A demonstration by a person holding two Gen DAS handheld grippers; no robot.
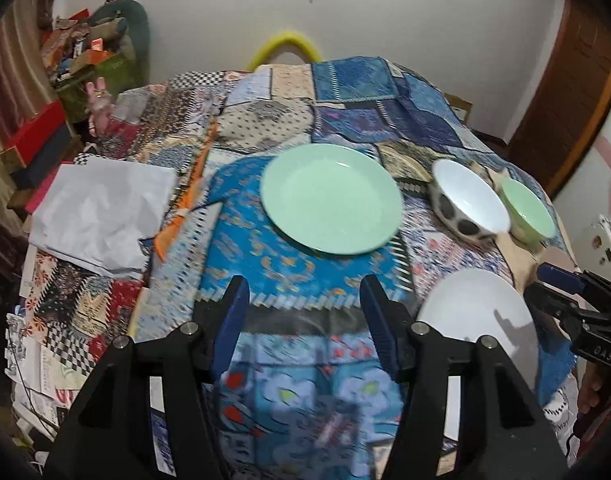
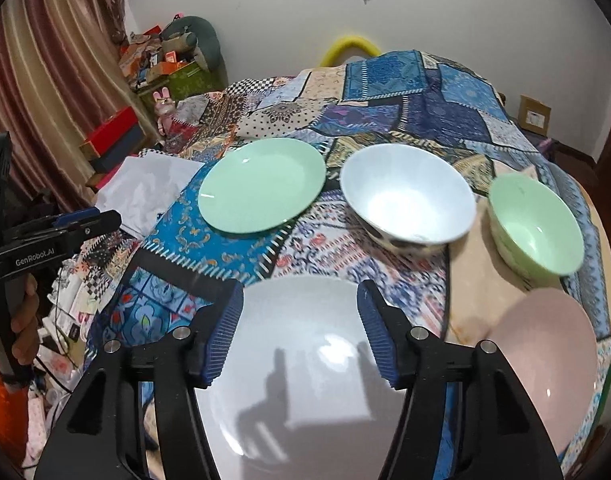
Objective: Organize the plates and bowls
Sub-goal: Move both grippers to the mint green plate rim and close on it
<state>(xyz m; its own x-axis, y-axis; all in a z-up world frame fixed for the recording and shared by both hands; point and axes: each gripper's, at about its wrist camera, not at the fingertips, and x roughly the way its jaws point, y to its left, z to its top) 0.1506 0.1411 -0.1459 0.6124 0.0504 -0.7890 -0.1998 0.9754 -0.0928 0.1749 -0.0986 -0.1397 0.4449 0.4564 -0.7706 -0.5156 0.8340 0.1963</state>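
A green plate point(image 2: 261, 186), a white spotted bowl point(image 2: 409, 200) and a green bowl point(image 2: 535, 224) are set in a row on a patchwork cloth point(image 2: 405, 92). Nearer, a white plate point(image 2: 301, 360) lies beneath the right gripper point(image 2: 300, 304), jaws parted, nothing gripped. The left gripper point(image 1: 303, 300) is likewise spread and empty.

Plate point(image 2: 261, 186) left of two bowls point(image 2: 409, 194)

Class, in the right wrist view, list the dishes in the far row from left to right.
Green plate → white bowl → green bowl.
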